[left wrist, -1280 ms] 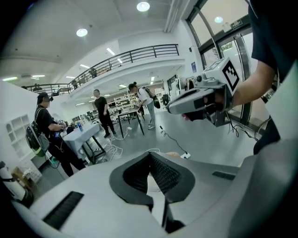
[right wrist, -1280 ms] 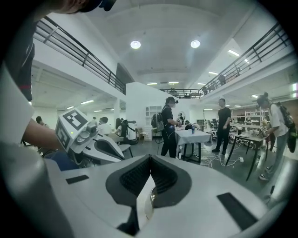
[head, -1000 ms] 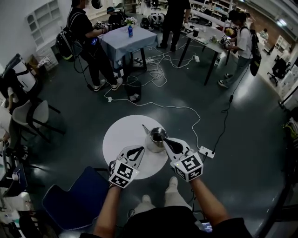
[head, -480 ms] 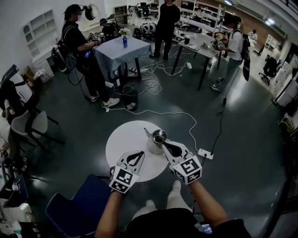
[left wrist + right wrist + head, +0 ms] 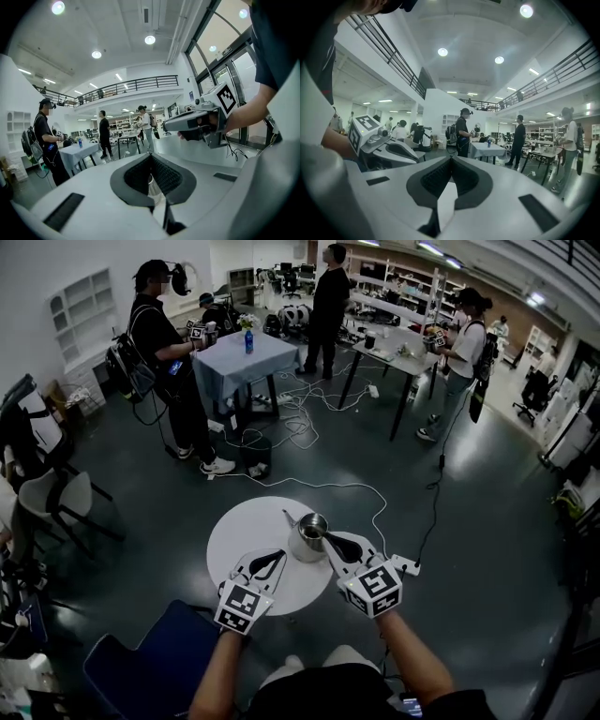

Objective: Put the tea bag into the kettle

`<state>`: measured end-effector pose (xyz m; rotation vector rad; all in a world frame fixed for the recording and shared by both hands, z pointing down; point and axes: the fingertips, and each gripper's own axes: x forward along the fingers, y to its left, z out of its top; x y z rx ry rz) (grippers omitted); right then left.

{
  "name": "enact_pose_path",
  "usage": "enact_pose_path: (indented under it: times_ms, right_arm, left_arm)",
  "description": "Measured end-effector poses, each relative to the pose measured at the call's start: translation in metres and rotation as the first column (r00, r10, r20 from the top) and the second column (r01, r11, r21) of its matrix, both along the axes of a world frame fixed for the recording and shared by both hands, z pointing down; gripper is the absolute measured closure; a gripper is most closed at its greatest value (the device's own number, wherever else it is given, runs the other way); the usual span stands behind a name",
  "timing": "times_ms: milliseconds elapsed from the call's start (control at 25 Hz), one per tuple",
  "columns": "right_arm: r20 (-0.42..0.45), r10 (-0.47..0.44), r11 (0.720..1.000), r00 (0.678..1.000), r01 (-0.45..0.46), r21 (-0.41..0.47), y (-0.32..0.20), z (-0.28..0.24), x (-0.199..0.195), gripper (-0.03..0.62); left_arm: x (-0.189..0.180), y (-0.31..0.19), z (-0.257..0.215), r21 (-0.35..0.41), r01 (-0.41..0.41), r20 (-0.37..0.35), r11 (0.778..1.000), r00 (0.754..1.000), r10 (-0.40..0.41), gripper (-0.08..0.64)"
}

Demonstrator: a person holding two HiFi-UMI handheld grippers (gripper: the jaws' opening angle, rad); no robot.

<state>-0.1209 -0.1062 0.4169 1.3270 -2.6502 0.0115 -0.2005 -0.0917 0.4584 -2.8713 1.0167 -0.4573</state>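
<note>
The right gripper's (image 5: 451, 158) fingers meet at the tips. A pale patch (image 5: 444, 201) shows in the gap behind them; I cannot tell whether it is the tea bag. The kettle (image 5: 306, 538) stands just beside those tips on the round white desk (image 5: 242, 526). The left gripper's (image 5: 151, 154) fingers are closed too, near the kettle.

round white table (image 5: 242, 531), metal kettle (image 5: 307, 538) on it
</note>
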Motion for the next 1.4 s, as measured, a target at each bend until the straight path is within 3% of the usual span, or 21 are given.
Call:
enact_pose_path:
  times_ms: [840, 1400]
  right_arm:
    - [0.043, -0.028, 1.0, 0.999, 0.028, 0.01, 0.068, -0.03, 0.095, 0.574]
    - [0.073, -0.055, 0.998, 0.996, 0.052, 0.039, 0.144, -0.041, 0.111, 0.574]
  left_arm:
    - [0.095, 0.067, -0.048, 0.028, 0.036, -0.056, 0.999, 0.998, -0.035, 0.543]
    - [0.118, 0.136, -0.058, 0.033, 0.032, -0.085, 0.999, 0.996, -0.029, 0.543]
